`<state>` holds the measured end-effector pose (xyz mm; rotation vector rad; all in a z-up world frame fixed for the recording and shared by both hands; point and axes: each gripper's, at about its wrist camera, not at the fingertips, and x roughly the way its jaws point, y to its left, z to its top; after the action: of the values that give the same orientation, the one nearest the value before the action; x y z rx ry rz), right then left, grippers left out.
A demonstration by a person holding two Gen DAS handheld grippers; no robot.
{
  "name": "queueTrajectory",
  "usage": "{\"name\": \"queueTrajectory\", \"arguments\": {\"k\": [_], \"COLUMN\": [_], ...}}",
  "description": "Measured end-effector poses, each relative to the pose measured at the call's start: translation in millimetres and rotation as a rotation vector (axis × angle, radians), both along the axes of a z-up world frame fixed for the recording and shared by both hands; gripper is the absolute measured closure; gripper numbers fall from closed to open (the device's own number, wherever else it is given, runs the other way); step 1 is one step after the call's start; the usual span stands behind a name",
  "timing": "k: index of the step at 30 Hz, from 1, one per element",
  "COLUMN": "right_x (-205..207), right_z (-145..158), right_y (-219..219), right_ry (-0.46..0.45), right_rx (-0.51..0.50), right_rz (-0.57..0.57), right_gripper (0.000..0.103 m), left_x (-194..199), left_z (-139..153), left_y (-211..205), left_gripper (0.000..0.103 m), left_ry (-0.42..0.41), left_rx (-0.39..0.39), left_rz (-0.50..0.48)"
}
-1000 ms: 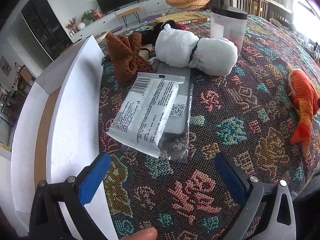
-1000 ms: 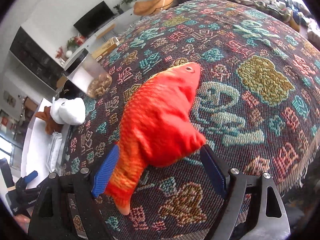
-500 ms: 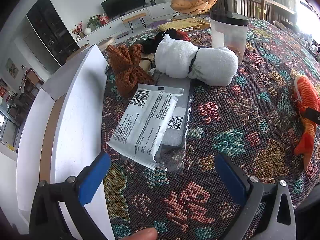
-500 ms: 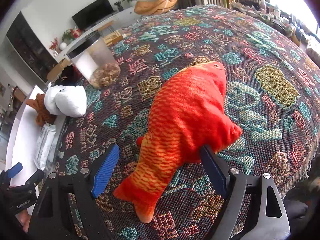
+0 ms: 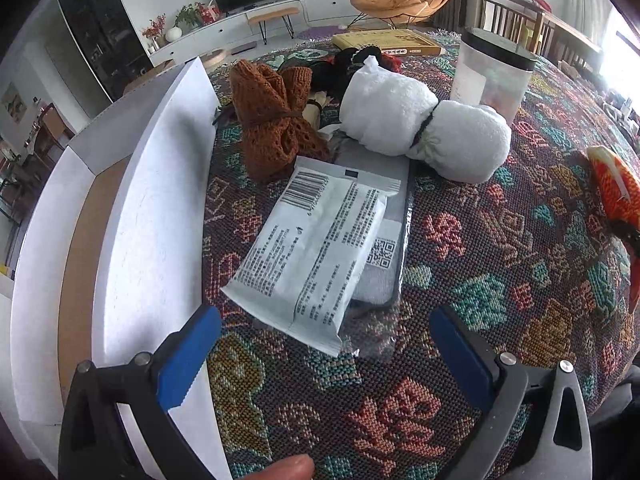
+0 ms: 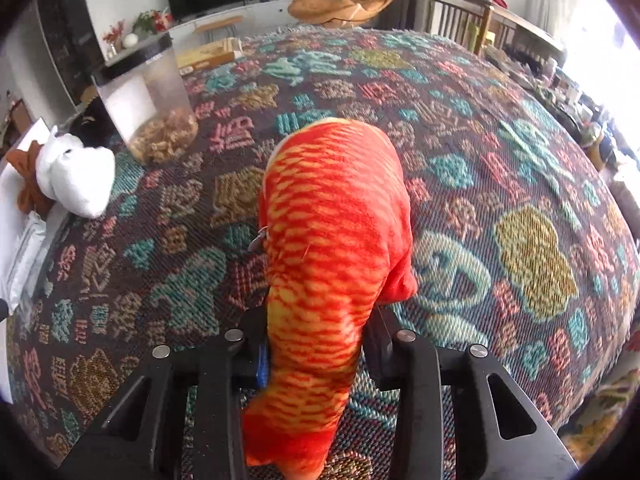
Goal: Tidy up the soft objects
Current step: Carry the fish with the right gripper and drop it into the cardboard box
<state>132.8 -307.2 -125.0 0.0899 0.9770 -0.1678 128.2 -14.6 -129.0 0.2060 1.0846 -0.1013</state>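
Note:
An orange-red plush fish [image 6: 336, 216] lies on the patterned tablecloth [image 6: 500, 160]. My right gripper [image 6: 318, 328] is closing on its tail end, and both fingers press into the plush. In the left wrist view the fish [image 5: 616, 192] shows at the right edge. My left gripper [image 5: 320, 332] hovers open over the cloth, nothing between its blue pads [image 5: 188, 356]. Just ahead of it lies a white printed packet [image 5: 316, 256] on a grey bagged cloth [image 5: 384, 204]. Behind are a rolled white towel [image 5: 420, 128] and a brown knitted piece [image 5: 272, 120].
A white open box [image 5: 160, 200] stands along the table's left side. A clear jar with a black lid [image 5: 496, 76] stands behind the towel, with a black soft item [image 5: 352, 64] and a yellow flat box [image 5: 388, 40] beyond. A fingertip [image 5: 288, 470] shows at the bottom.
The right gripper's jaws have come together onto the fish's tail end, and the gripper has rolled, so the fish now points straight ahead. The left gripper has shifted slightly and stays open.

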Motion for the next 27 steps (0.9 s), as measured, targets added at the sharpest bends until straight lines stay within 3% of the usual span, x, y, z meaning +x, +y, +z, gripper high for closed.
{"name": "queueTrajectory", "arguments": {"k": [3, 7, 11, 14, 19, 23, 27], "right_x": [3.5, 7.4, -1.8, -3.3, -6.1, -3.6, -3.3], "right_z": [8.0, -25.0, -34.2, -34.7, -36.2, -38.9, -38.4], "right_y": [20.7, 35.6, 44.5, 45.7, 45.7, 49.0, 48.4], "right_ry": [-0.029, 0.035, -0.01, -0.002, -0.005, -0.011, 0.002], "right_rx": [0.007, 0.05, 0.023, 0.032, 0.03, 0.019, 0.023], "right_rz": [0.072, 0.059, 0.048, 0.063, 0.069, 0.063, 0.074], "right_gripper": [0.067, 0.059, 0.036, 0.025, 0.02, 0.017, 0.017], "left_x": [17.8, 41.2, 65.3, 77.1, 76.9, 68.1, 68.6], "left_z": [-4.6, -14.0, -39.0, -44.0, -51.4, -50.8, -53.6], "left_y": [2.8, 1.4, -2.5, 11.1, 30.4, 27.6, 31.8], "left_gripper": [0.0, 0.0, 0.0, 0.0, 0.0, 0.0, 0.0], "left_ry": [0.036, 0.052, 0.097, 0.117, 0.118, 0.055, 0.059], "left_rx": [-0.024, -0.004, 0.03, -0.084, -0.206, -0.181, -0.215], "left_rz": [0.015, 0.043, 0.062, 0.101, 0.125, 0.082, 0.066]}}
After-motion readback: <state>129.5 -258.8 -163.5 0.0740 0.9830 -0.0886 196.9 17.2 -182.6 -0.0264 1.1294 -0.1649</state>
